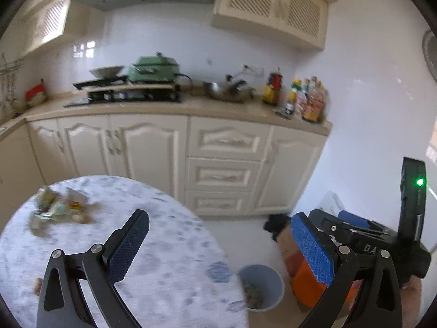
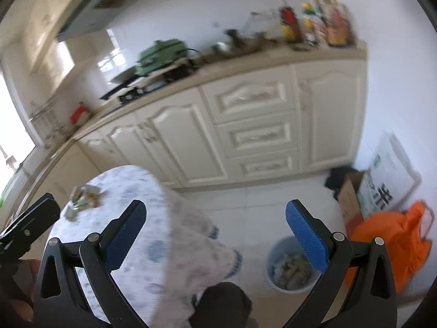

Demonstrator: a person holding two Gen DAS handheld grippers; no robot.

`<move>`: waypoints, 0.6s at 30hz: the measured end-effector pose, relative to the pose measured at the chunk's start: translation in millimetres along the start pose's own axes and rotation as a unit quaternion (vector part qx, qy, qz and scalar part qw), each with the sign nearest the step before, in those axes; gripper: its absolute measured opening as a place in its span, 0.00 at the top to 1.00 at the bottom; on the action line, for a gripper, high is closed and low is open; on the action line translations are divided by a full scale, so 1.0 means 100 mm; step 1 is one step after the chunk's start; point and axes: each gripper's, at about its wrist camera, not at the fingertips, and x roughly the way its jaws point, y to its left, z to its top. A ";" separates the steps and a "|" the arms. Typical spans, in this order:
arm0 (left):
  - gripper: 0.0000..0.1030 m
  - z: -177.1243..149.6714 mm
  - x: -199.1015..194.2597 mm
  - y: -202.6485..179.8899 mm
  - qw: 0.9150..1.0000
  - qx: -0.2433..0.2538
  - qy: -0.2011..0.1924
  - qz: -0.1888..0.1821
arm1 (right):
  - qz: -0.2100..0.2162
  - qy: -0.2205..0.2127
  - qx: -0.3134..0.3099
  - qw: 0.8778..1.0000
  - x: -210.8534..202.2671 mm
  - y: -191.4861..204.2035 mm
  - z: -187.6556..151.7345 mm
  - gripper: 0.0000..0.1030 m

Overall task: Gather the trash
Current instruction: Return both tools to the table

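A pile of wrappers and scraps [image 1: 58, 209] lies at the far left of the round table [image 1: 164, 246] with its blue-patterned cloth; the same trash pile [image 2: 83, 201] shows in the right wrist view. A small scrap [image 1: 38, 284] sits near the table's near left edge. On the floor to the right stands a grey-blue bin [image 1: 262, 287] with trash inside, also the bin [image 2: 291, 268] under my right gripper. My left gripper [image 1: 221, 246] is open and empty, held above the table's right edge. My right gripper [image 2: 218, 236] is open and empty, above the floor between table and bin.
Cream kitchen cabinets [image 1: 224, 164] line the far wall, the counter carrying a stove, a green pot [image 1: 155, 71] and bottles [image 1: 308, 98]. An orange bag [image 2: 393, 243] and a cardboard box [image 2: 352, 199] sit on the floor right of the bin. A dark seat [image 2: 224, 306] is below the table edge.
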 end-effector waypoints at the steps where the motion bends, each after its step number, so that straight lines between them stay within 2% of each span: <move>1: 0.01 -0.03 -0.12 0.08 1.000 0.000 -0.007 0.007 | 0.007 -0.002 -0.008 1.000 -0.01 0.12 0.00 0.00; 8: 0.01 -0.30 -0.86 0.41 0.997 -0.010 -0.054 0.060 | 0.053 -0.025 -0.067 0.996 -0.12 0.99 -0.01 0.00; 10: 0.01 -0.38 -1.04 0.51 0.994 -0.012 -0.065 0.085 | 0.064 -0.031 -0.080 0.994 -0.13 1.21 -0.03 0.00; 18: 0.01 -0.83 -1.50 0.80 0.982 -0.032 -0.077 0.170 | 0.107 -0.028 -0.137 0.984 0.02 2.06 -0.21 0.00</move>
